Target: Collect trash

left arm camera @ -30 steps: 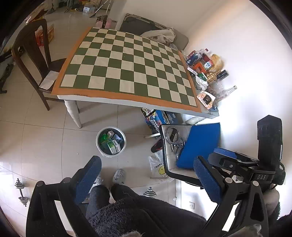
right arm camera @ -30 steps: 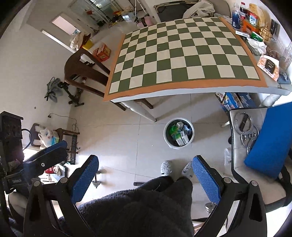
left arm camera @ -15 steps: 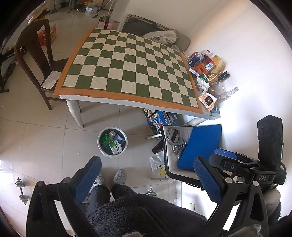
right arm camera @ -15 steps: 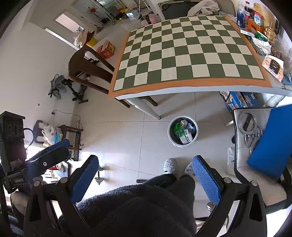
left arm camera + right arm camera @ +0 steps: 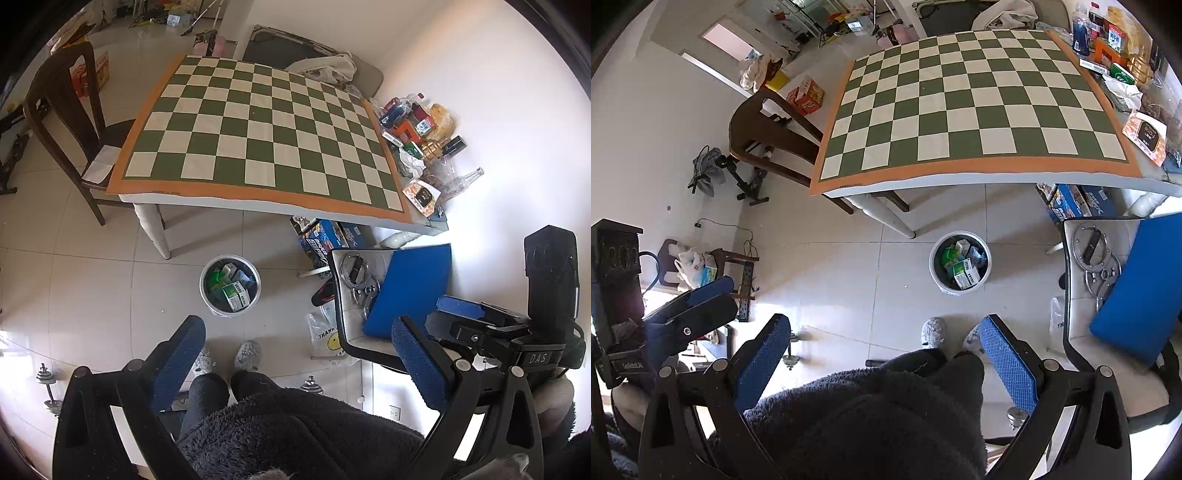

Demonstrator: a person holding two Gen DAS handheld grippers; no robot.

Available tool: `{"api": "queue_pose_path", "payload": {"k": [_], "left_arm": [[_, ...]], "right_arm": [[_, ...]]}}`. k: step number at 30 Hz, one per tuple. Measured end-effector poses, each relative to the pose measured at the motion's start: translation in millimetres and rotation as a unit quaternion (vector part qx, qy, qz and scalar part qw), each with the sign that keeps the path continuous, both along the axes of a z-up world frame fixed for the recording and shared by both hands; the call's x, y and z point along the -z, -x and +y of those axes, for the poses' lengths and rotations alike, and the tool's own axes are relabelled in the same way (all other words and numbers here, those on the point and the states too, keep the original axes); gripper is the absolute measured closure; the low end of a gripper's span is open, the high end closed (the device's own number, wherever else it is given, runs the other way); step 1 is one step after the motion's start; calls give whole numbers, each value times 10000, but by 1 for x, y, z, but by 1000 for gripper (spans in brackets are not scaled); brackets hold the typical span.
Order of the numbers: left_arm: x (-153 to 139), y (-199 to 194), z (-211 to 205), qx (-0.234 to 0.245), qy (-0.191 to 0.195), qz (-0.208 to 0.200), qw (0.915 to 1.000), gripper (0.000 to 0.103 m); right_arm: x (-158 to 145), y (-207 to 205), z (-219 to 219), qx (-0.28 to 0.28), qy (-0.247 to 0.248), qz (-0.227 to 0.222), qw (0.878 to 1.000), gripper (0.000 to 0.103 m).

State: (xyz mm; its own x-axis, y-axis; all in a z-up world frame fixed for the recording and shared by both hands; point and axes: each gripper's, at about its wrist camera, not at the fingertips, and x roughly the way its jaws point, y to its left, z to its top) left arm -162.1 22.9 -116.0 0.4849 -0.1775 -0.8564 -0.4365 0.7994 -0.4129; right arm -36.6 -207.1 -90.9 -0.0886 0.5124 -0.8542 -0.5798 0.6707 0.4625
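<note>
A round grey trash bin [image 5: 230, 284] stands on the tiled floor by the table's front leg, holding several green and white boxes; it also shows in the right wrist view [image 5: 960, 264]. My left gripper [image 5: 295, 350] is open and empty, held high above the floor, near the bin. My right gripper [image 5: 882, 347] is open and empty, also high up. The table [image 5: 258, 206] has a green and white checkered cloth [image 5: 960, 99]. A pile of packets, boxes and bottles [image 5: 421, 144] lies along its right edge.
A dark wooden chair [image 5: 70, 122] stands left of the table. A white chair with a blue cushion [image 5: 410, 288] and metal discs stands on the right. Boxes [image 5: 325, 240] lie under the table. A plastic bag [image 5: 328, 339] and dumbbells [image 5: 48, 384] lie on the floor.
Both grippers have drifted a little, so the table and bin sit slightly further right in both views. Both grippers stay open and empty.
</note>
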Motion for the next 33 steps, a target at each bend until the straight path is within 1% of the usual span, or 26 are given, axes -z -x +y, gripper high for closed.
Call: {"api": "queue_pose_path", "payload": {"k": [7,23,33], "left_arm": [[0,1,1,-19,-15,-7,10000,0],[1,-2,1,-5,1,50,10000,0],[4,-3,5,78,-117,125,9998,0]], "right_arm": [[0,0,1,-6,3,24,10000,0],[3,1,-12,-71,94,-8,9999,0],[-1,0,-17,24,243,-80,9997,0]]}}
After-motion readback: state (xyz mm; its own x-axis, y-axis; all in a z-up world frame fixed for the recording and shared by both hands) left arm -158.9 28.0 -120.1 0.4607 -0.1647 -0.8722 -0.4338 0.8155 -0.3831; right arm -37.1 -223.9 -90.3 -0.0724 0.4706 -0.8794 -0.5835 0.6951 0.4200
